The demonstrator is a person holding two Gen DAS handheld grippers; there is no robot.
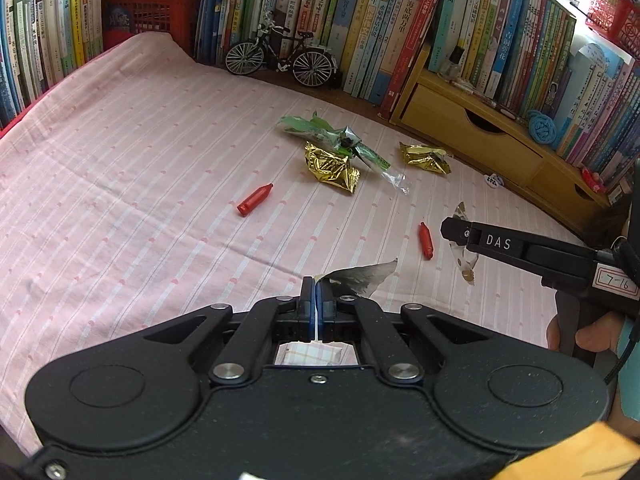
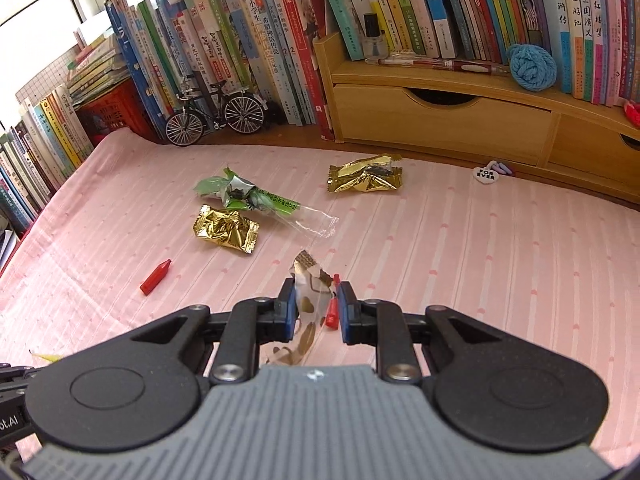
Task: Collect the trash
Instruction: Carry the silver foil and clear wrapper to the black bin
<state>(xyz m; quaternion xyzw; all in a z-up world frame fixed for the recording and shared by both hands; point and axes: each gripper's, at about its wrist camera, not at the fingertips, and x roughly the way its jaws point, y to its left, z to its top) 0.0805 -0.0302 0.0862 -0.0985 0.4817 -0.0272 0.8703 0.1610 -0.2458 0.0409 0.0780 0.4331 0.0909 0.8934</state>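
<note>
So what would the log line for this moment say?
left tool: shut on silver wrapper | right tool: open around patterned wrapper | gold wrappers, green wrapper: on cloth

wrappers [image 2: 226, 229] mid-cloth [image 2: 480, 260] | model bicycle [image 2: 216, 114] behind | books [image 2: 280, 40] rearmost

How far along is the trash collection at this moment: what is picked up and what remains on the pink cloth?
Early. No bin is in view, so nothing shows as collected. In hand: the left claw is shut on a silvery wrapper scrap; the right claw, open, straddles a clear brown-spotted wrapper. Left on the cloth: two gold wrappers, a green wrapper and two red caps.
</note>
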